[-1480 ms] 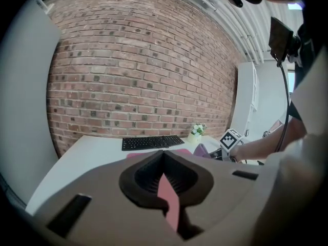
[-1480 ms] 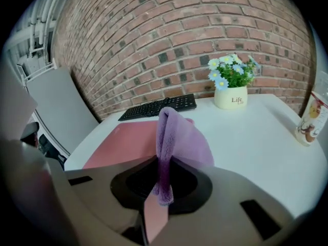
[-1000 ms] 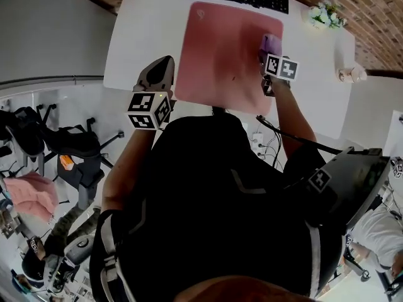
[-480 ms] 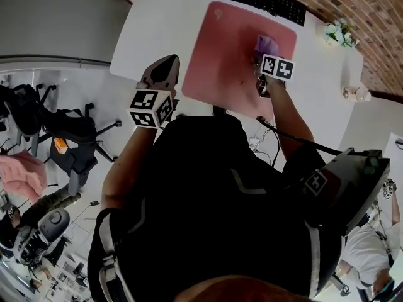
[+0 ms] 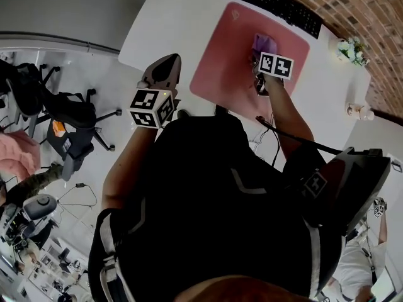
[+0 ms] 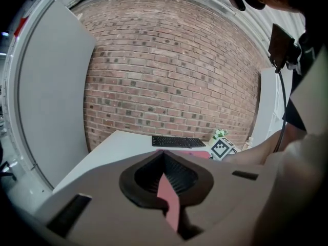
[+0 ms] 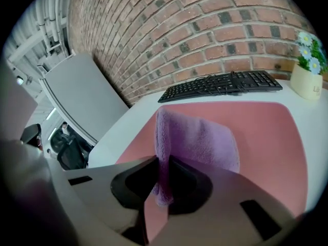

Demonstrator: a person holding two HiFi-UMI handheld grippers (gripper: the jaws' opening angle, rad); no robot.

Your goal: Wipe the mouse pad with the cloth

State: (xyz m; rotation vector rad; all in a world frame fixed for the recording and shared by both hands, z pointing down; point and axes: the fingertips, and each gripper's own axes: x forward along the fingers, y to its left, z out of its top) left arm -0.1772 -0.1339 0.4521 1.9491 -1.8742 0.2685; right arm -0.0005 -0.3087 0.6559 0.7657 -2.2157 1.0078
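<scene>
— Where does the right gripper stand?

— Upper centre of the head view. The person's right arm reaches straight forward over the near edge of the pink mouse pad, forearm extended, marker cube facing up. In the right gripper view its jaws are pinched tight on a fold of the purple cloth, and the rest of the cloth spreads flat on the pad beyond the tips.

— And the cloth on the pad?

— It lies on the pad's far right part, near the black keyboard but short of it. The pad itself sits on the white desk, just in front of the keyboard.

— The other arm?

— The left arm is bent at the elbow, forearm raised, holding the left gripper left of centre in the frame, over the desk's near edge and beside the pad's left side. In the left gripper view its jaws meet at the tips with nothing between them.

— Anything else in frame?

— A small pot of flowers at upper right, against the brick wall.
</scene>
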